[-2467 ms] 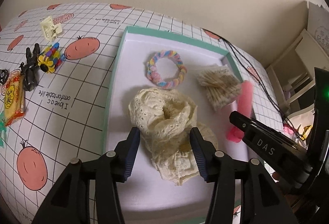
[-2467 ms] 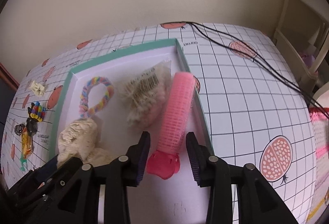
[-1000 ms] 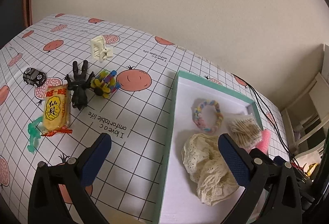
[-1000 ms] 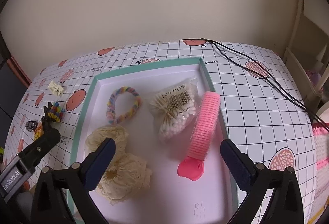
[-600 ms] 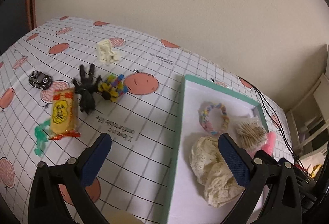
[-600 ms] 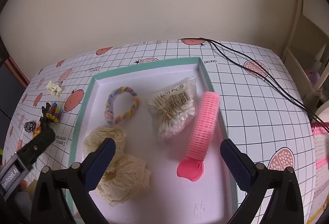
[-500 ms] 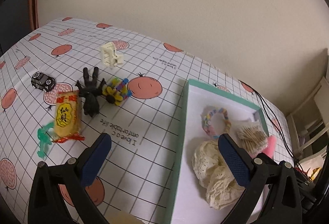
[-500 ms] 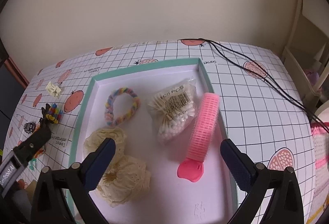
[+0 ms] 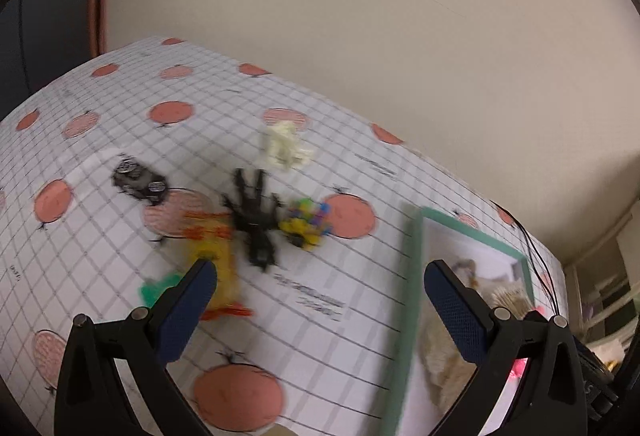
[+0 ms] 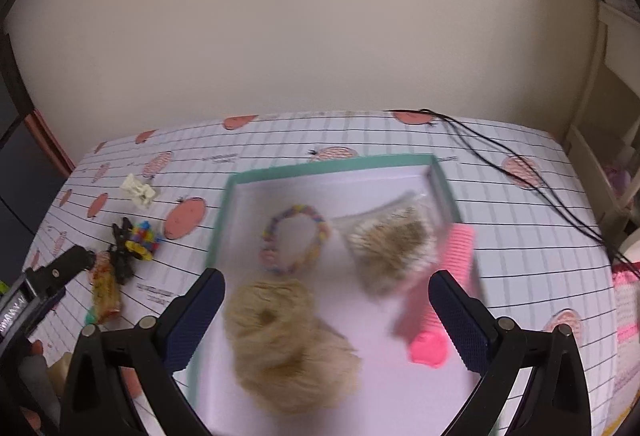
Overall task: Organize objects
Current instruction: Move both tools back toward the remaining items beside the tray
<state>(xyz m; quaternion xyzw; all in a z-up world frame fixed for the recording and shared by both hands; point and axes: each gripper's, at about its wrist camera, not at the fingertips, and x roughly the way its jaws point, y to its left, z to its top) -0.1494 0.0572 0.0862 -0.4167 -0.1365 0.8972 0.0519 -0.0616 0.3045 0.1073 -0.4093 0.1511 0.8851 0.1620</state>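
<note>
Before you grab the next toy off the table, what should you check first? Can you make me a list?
1. Left gripper open and holding nothing: ok, jaws wide apart.
2. Right gripper open and holding nothing: ok, it hangs over the tray.
3. Things to pick up on the tablecloth: ok. Black claw clip, yellow snack packet, colourful clip, cream clip and toy car lie there.
4. Left gripper lined up on one item: not ok, nothing lies between its fingers.
5. Items apart enough to grab one alone: cannot tell, the picture is blurred and the black claw clip, packet and colourful clip crowd together.
6. Room in the tray: ok, bare floor shows.
</note>
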